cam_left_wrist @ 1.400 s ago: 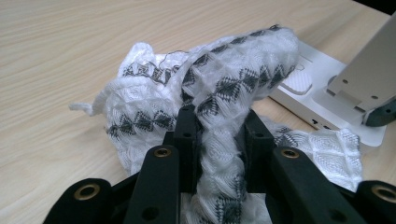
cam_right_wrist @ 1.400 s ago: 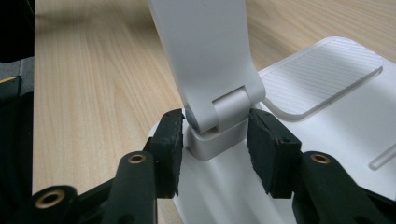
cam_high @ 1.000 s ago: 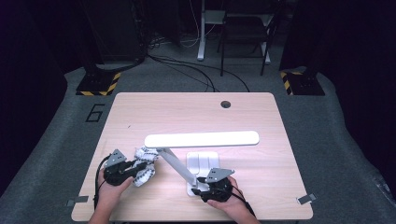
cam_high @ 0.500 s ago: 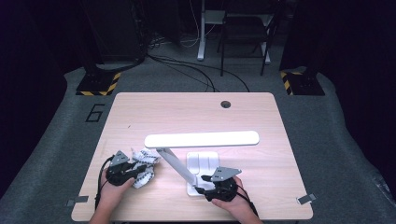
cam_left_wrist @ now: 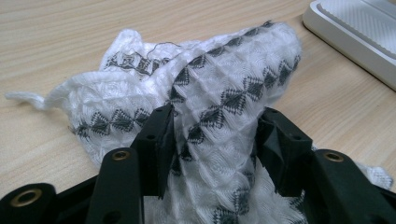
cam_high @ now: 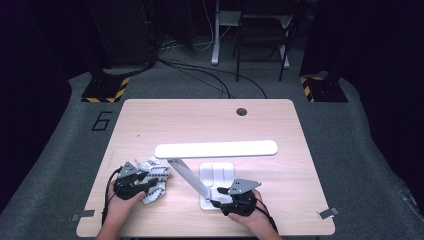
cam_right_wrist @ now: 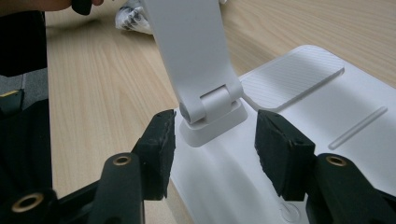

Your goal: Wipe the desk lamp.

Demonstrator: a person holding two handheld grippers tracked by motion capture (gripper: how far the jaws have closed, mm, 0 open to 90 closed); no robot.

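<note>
Both grippers stand half-wide: left gripper (cam_left_wrist: 212,140) fingers, just opening, straddle the cloth (cam_left_wrist: 205,88); right gripper (cam_right_wrist: 212,144) should steady the lamp (cam_right_wrist: 205,100) hinge squarely.

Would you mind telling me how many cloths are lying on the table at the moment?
1. A white cloth with a dark diamond pattern lies crumpled near the table's front-left, left of the lamp base. Nothing suggests another hidden one.

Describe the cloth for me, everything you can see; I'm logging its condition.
The cloth is white, waffle-woven, with rows of dark grey diamond shapes. It lies crumpled in a loose heap on the wooden table, left of the white lamp's base. Part of it bunches up between the left claw's jaws, which have just been opening. A loose thread shows on top.
</note>
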